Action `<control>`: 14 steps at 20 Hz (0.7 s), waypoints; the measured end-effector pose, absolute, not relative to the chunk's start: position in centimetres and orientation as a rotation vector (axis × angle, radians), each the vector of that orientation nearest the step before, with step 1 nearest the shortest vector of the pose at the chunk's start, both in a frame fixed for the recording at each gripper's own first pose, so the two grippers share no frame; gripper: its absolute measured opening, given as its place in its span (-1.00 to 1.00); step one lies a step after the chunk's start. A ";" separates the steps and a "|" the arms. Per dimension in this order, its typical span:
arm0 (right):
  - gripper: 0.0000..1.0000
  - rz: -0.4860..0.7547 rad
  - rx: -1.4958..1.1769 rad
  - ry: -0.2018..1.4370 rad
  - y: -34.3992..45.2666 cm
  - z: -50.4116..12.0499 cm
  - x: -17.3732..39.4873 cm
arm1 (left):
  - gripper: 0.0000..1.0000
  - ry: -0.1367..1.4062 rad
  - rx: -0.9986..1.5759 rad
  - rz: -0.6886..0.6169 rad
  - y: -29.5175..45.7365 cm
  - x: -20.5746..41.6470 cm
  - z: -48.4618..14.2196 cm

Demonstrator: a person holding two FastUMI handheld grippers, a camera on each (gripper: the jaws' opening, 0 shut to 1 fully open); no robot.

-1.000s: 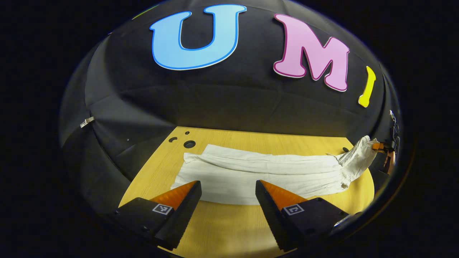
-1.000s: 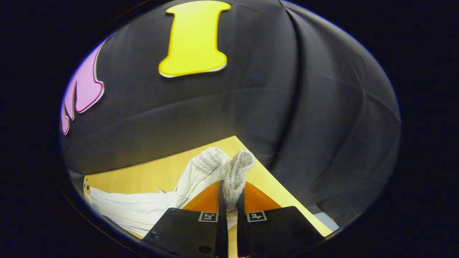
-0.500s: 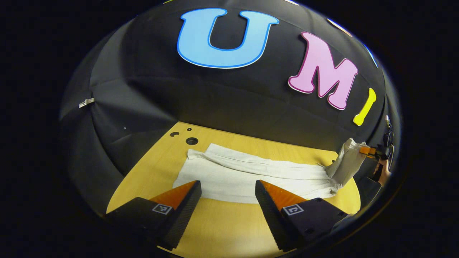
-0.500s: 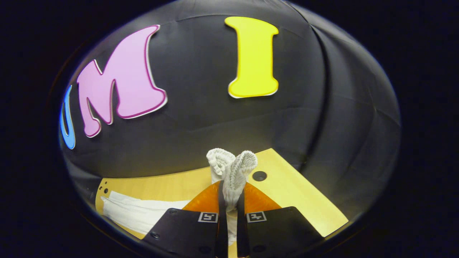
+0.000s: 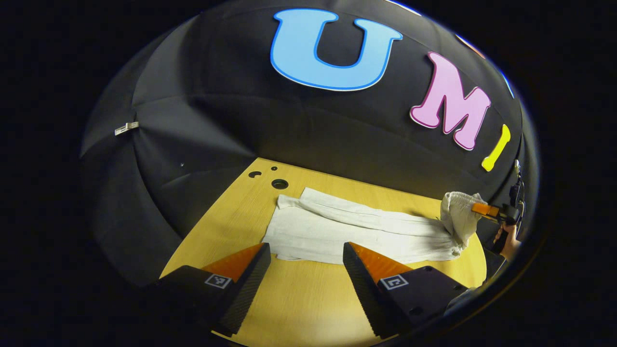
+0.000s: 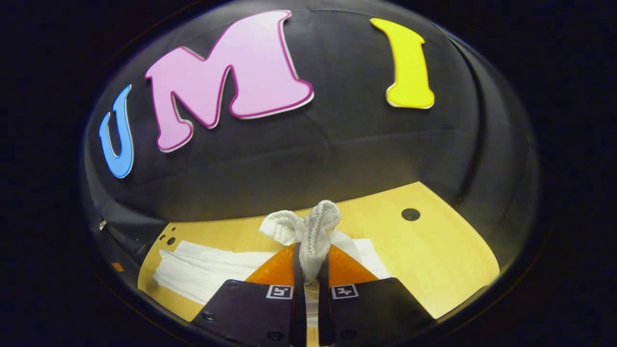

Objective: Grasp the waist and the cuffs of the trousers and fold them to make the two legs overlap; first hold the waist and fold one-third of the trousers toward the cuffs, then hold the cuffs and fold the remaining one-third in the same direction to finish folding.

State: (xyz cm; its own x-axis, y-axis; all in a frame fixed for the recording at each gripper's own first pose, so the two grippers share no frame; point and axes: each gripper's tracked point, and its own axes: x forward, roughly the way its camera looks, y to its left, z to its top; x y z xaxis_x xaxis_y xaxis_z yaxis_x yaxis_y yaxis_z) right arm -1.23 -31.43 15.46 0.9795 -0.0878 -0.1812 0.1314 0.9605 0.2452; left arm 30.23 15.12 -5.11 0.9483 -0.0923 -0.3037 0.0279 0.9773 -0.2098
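White trousers lie lengthwise on the wooden table, the two legs overlapped, cuffs toward the far left. My left gripper hovers open just short of their near edge, nothing between its fingers. At the far right of the left gripper view the elastic waist is lifted off the table and curls back over the legs, pinched by the right gripper. In the right gripper view my right gripper is shut on the gathered waistband, with the legs stretching away to the left below.
Small round holes mark the table's far left corner, and one hole lies to the right of the waist. Black cloth walls close in the table on all sides. A hand holds the right gripper at the table's right end.
The right gripper has carried the waist up and swung leftward over the legs. The left gripper has backed slightly away from the trousers, staying open.
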 end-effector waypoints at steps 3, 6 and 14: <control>-0.67 -0.074 0.213 0.249 -31.4 15.6 -1.3 | 0.92 0.324 -0.248 -0.053 16.4 30.7 -6.4; -0.67 -0.042 0.185 0.346 -31.5 15.0 -1.5 | 0.92 0.325 -0.301 -0.058 17.1 31.8 -7.7; 0.49 0.016 0.163 0.428 -32.1 14.0 -2.9 | 0.92 0.431 -0.359 0.044 19.1 37.1 -13.5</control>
